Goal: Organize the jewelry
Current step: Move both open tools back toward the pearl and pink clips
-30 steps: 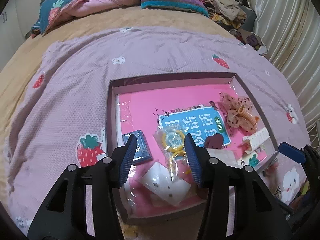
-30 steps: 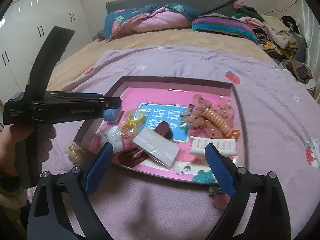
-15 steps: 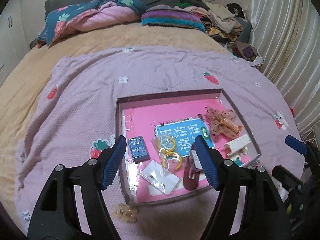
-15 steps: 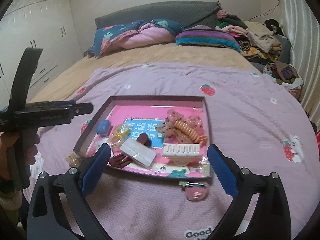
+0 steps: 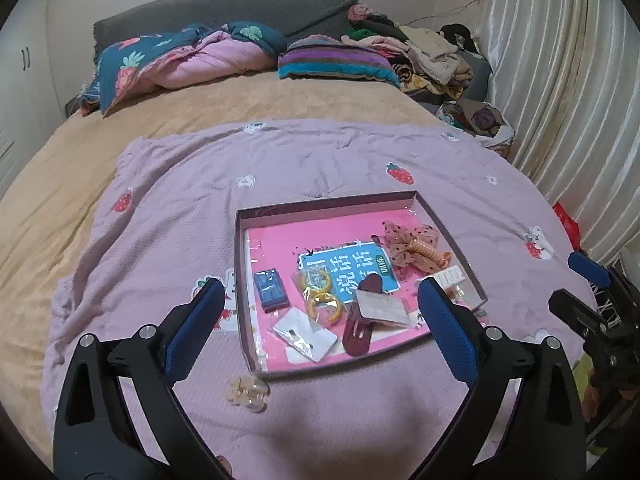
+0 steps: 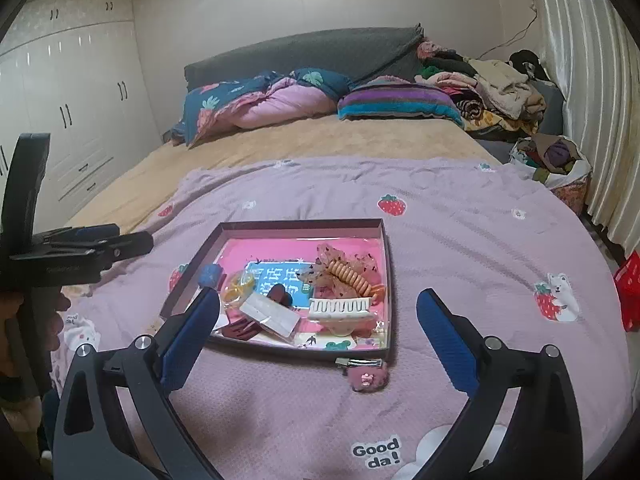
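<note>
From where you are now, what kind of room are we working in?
Most likely a bedroom: the box sits on a bed's purple blanket, with a folded quilt at the headboard and a white wardrobe.

The clear claw clip (image 5: 247,391) at lower centre of the left wrist view is blurred — its shape is hard to make out. In the right wrist view the right fingertip (image 6: 204,308) covers the tray's (image 6: 304,224) near-left corner (the blue card's (image 6: 209,275) print is too small to read).

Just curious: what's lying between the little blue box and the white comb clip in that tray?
In the right wrist view: yellow bangles, a dark red clip and a clear packet.
</note>
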`<state>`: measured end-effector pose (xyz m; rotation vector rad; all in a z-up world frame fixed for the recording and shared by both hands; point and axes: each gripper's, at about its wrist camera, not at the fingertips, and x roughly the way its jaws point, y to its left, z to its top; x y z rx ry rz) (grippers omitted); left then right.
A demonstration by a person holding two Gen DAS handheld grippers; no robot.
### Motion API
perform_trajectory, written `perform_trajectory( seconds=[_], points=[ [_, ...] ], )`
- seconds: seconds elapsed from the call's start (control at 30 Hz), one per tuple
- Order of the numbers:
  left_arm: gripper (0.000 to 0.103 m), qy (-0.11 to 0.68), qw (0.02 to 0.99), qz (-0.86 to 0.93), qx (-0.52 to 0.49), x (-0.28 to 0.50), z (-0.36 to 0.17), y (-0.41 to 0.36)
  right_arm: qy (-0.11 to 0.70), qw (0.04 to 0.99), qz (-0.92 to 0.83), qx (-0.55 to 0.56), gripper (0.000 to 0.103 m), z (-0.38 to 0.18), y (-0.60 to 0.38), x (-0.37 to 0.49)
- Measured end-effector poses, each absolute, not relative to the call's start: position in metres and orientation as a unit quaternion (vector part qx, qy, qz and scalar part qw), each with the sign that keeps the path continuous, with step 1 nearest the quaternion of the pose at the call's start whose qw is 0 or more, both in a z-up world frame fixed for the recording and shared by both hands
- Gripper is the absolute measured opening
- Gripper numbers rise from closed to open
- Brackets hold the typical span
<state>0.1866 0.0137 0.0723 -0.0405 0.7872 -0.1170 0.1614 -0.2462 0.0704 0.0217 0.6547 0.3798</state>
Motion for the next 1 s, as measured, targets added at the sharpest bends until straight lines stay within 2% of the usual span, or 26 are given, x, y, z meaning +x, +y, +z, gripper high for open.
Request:
perform_trajectory(
  seconds=[0.33, 1.0],
  points=[
    [0.092, 0.371, 0.927, -0.055, -0.024, 0.152, 0.073, 0.015, 0.307, 0.935, 0.176, 0.000, 0.099, 0.081, -0.256, 0.138],
    [0.092, 0.420, 0.906, -0.031, -0.047, 0.114, 0.011, 0.036, 0.342, 0.922, 0.181, -0.010, 0.099, 0.042, -0.254, 0.118]
  ],
)
